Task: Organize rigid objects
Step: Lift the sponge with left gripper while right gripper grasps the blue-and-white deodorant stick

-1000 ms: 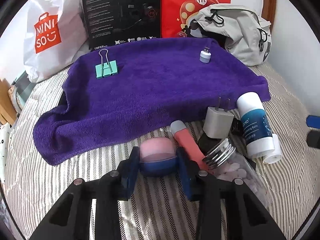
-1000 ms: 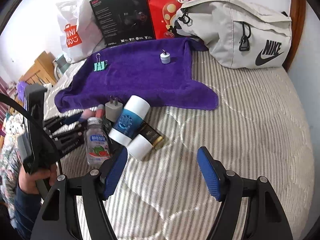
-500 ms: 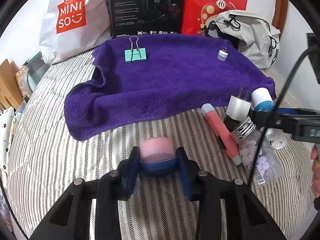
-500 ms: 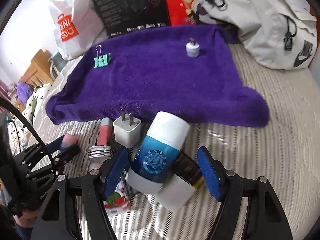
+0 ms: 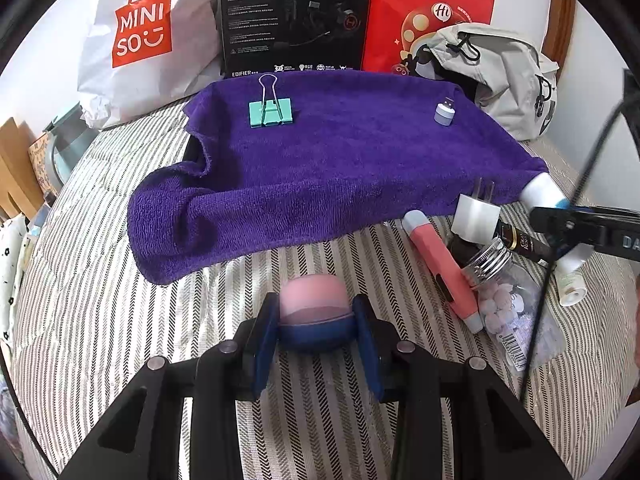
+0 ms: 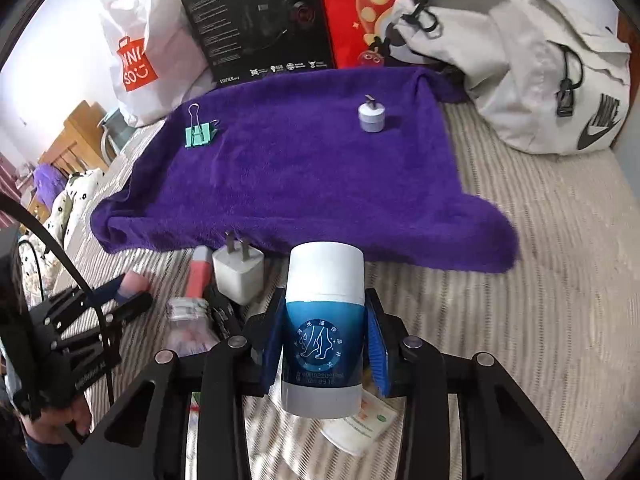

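My left gripper is shut on a round pink-and-blue capsule, held over the striped bedding just in front of the purple towel. My right gripper is shut on a blue-and-white balm tube, its white cap pointing toward the towel. On the towel lie a teal binder clip at the back left and a small lavender USB adapter at the back right. Beside the towel's near edge sit a white charger plug, a coral pen-like tool and a clear jar of pale balls.
A white Miniso bag, a black box, a red bag and a grey Nike bag line the back of the bed. A white tube lies under my right gripper. A person's hand holds the left gripper.
My right gripper moved in over the pile and shut on the balm tube, which it was only straddling before. My left gripper drew back and leftward from the pile, still holding the capsule.
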A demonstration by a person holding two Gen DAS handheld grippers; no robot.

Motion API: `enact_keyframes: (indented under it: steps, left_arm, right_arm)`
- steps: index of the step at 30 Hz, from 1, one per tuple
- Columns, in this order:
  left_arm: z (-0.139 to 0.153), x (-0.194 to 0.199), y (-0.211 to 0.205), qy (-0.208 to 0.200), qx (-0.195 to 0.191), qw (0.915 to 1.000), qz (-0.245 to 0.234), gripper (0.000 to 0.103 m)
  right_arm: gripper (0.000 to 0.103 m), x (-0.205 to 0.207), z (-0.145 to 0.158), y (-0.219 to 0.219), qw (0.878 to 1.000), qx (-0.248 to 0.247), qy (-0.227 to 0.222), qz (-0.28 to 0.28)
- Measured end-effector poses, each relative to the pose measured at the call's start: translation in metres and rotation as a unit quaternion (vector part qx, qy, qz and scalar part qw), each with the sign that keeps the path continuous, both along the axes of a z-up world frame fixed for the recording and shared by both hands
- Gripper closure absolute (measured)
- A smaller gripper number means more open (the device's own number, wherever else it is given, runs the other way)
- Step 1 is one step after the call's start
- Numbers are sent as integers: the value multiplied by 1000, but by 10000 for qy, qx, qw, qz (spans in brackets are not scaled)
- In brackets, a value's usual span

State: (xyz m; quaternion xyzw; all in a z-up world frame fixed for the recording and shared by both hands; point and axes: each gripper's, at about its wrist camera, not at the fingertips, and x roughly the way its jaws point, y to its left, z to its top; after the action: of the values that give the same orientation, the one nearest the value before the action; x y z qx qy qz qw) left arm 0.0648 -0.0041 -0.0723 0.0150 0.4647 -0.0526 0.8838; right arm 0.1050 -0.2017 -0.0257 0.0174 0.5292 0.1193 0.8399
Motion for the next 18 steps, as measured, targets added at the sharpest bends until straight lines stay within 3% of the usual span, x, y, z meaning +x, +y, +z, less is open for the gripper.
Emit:
enact_keyframes:
  steps: [8, 18]
  left_arm:
    - [-1, 1, -1, 2, 74, 10000, -1, 68]
    - [-1, 2, -2, 23, 117, 9999, -6, 68]
  right_arm:
    - [66, -21, 12, -41, 9995, -185, -78, -244]
    - [66, -20, -18, -70, 9979, -260, 214, -545]
